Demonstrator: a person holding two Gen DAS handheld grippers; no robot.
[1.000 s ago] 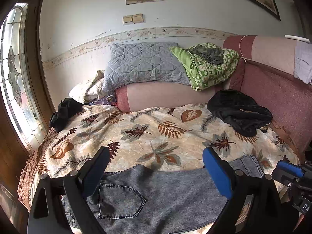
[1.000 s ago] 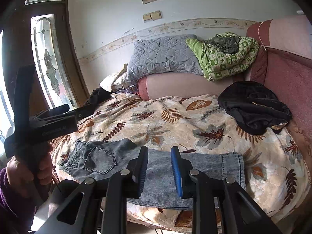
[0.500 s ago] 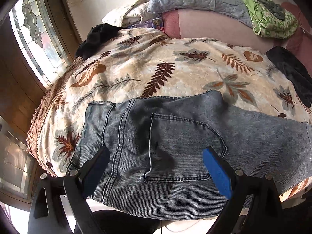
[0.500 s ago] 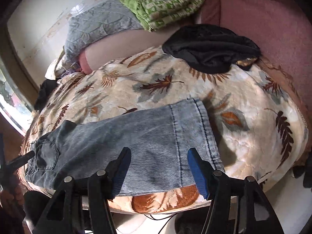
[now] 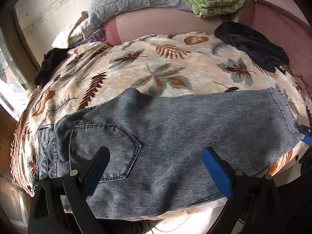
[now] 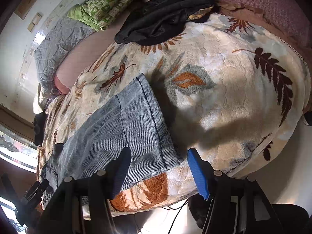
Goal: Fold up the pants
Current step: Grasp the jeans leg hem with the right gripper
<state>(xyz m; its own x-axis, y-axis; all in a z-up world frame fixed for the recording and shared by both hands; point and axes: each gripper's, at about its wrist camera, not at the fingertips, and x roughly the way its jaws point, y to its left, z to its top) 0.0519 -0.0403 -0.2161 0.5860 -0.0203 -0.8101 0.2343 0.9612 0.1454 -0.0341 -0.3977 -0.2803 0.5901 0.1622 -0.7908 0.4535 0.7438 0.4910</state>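
Left wrist view: left gripper (image 5: pixel 156 167) has its blue-padded fingers spread wide, nothing between them, hovering over the faded blue-grey denim pants (image 5: pixel 165 128). The pants lie flat across the near edge of the cream leaf-print plush blanket (image 5: pixel 156 64), waistband beyond the left finger, back pocket (image 5: pixel 101 152) just ahead of that finger and running under it, hemmed leg end out past the right finger. A blue bit of the right gripper shows at the far right edge by the hem. Further ahead-left: a crumpled black garment (image 5: pixel 48 66) at the blanket's edge; ahead-centre: a grey quilted pillow (image 5: pixel 136 0); ahead-right: a green patterned folded blanket (image 5: pixel 216 0) and a black cloth heap (image 5: pixel 253 44) against the maroon sofa back (image 5: pixel 273 19). Right wrist view: right gripper (image 6: pixel 158 173) is also spread open, gripping nothing, straddling the near corner of the pants' hem (image 6: pixel 156 120); its left finger sits over the denim, its right finger over bare blanket just beside the hem. Can't tell if either finger touches the fabric. The pants run away left of the fingers toward the left gripper's black frame (image 6: pixel 29 195) at the lower left. Shadow falls on the blanket just ahead of the right finger.
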